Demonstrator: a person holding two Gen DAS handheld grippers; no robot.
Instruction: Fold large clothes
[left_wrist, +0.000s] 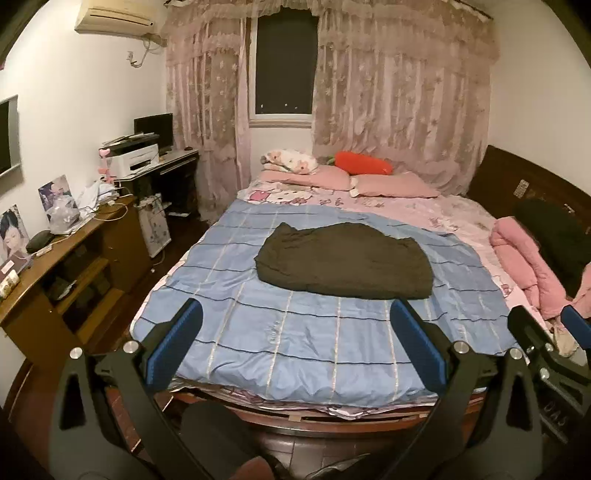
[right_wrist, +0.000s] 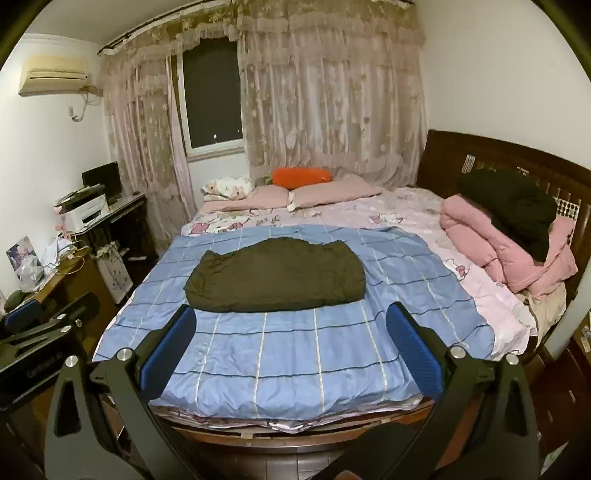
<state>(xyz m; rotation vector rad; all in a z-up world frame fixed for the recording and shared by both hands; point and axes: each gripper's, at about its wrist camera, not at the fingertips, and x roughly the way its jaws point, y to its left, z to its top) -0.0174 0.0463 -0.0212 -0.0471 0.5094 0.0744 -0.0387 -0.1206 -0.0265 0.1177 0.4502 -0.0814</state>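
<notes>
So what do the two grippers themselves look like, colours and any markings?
Both match: the left gripper and right gripper have black angular frames with triangular cut-outs, round silver bolts at the joints, and ribbed blue pads lining the fingers. Each shows white lettering on its side in the other's view, too blurred to read. No cables or sleeves show.

The left gripper (right_wrist: 44, 325) carries faint lettering that may read "GenRobot AI"; nothing else is legible.

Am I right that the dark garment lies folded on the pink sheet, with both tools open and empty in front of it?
Not quite: the garment lies on the blue quilt, as the right wrist view shows. Both tools, left and right, are open and empty.
</notes>
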